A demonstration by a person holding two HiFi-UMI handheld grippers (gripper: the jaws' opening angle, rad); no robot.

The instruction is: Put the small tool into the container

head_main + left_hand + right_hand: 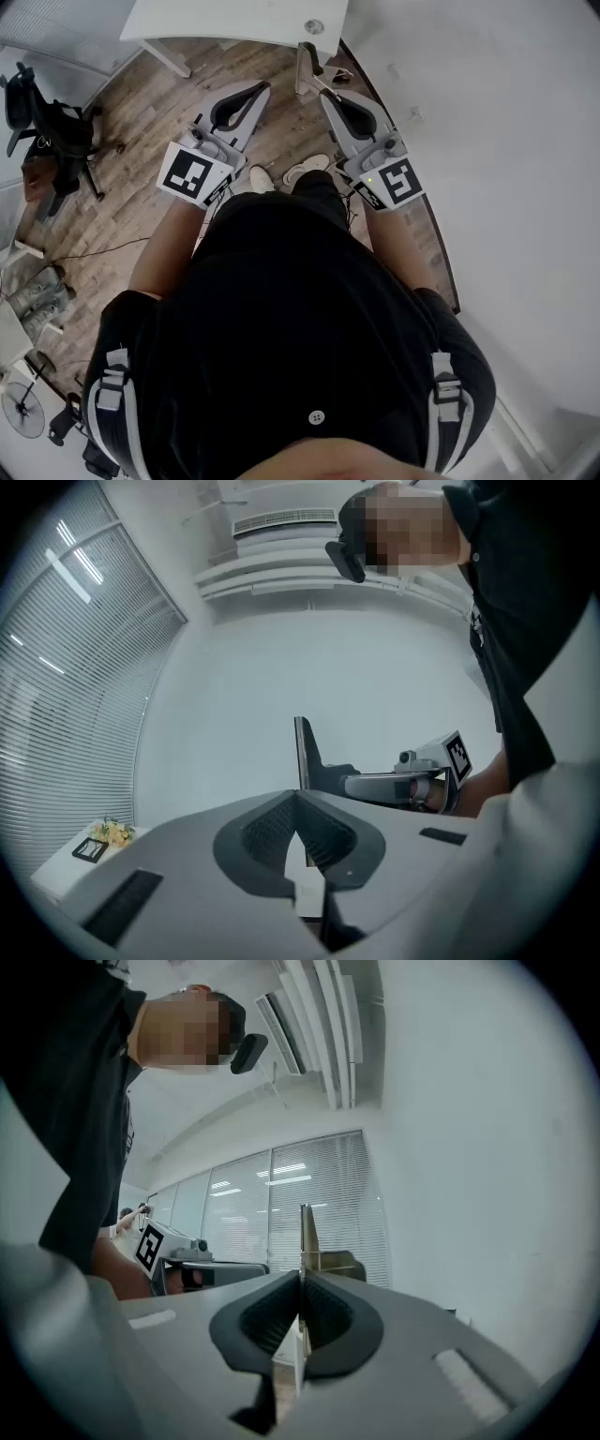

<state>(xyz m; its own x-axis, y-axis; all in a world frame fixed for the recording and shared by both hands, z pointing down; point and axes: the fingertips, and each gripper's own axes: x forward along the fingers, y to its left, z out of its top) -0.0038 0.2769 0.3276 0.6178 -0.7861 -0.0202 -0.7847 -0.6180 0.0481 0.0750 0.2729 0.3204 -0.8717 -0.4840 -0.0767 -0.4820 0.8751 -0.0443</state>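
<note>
No small tool and no container shows in any view. In the head view I hold both grippers out level in front of my body, above a wooden floor. My left gripper [256, 90] has its jaws together with nothing between them; its own view shows the tips [298, 797] meeting against a bare white wall. My right gripper [325, 95] is shut and empty too, its tips [300, 1277] touching in its own view. Each gripper shows in the other's view: the right gripper [412, 782] and the left gripper [192, 1269], side by side and apart.
A white table [234, 23] stands ahead of the gripper tips, with a leg [302, 66] near the right gripper. A black office chair [47, 122] stands at the left, a white wall [506, 141] runs along the right, and a fan [21, 410] is at the lower left.
</note>
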